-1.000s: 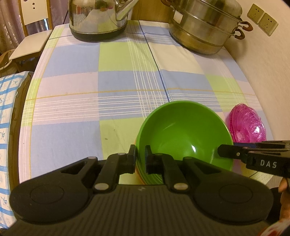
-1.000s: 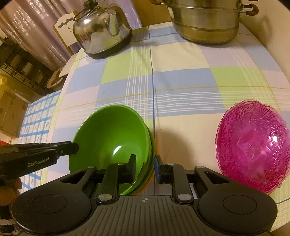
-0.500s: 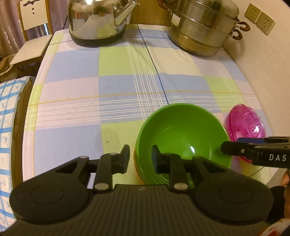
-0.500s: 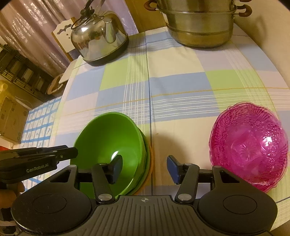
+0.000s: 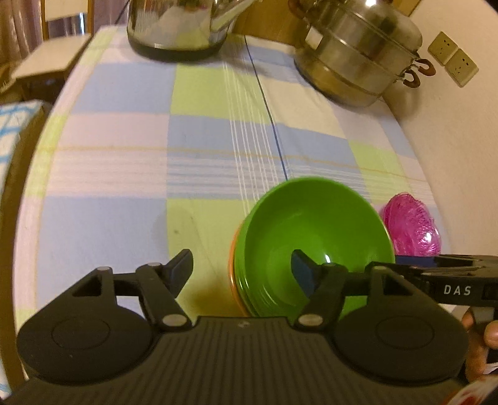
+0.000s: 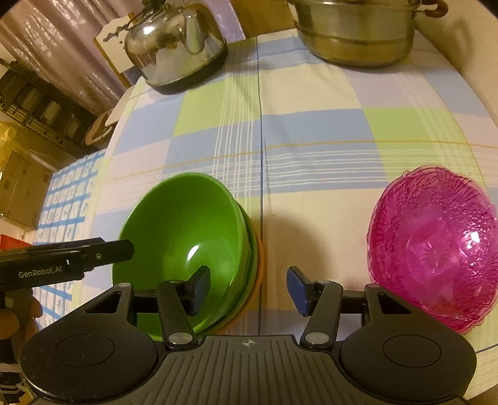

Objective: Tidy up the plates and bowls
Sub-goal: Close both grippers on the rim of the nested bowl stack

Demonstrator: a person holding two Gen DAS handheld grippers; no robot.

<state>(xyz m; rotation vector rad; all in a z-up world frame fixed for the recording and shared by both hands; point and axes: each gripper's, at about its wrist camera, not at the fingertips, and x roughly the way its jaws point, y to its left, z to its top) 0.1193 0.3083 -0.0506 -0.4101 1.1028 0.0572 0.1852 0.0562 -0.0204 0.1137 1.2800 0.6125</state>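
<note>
A green bowl [image 5: 314,236] sits nested on a stack with a green and an orange rim beneath it, near the table's front edge; it also shows in the right wrist view [image 6: 183,249]. A pink patterned glass bowl [image 6: 432,246] stands to its right and shows small in the left wrist view [image 5: 411,229]. My left gripper [image 5: 241,269] is open and empty, its jaws astride the stack's left rim. My right gripper [image 6: 249,288] is open and empty, astride the stack's right rim.
A steel kettle [image 6: 177,50] stands at the back left and a steel steamer pot [image 6: 358,28] at the back right of the checked tablecloth [image 6: 311,124]. A wall with sockets [image 5: 453,62] runs along the right. A chair [image 5: 49,53] stands beyond the left edge.
Both grippers were shut on the green bowl's rim a second ago. Both have opened wide and let go, and pulled back slightly. The bowl rests on the stack.
</note>
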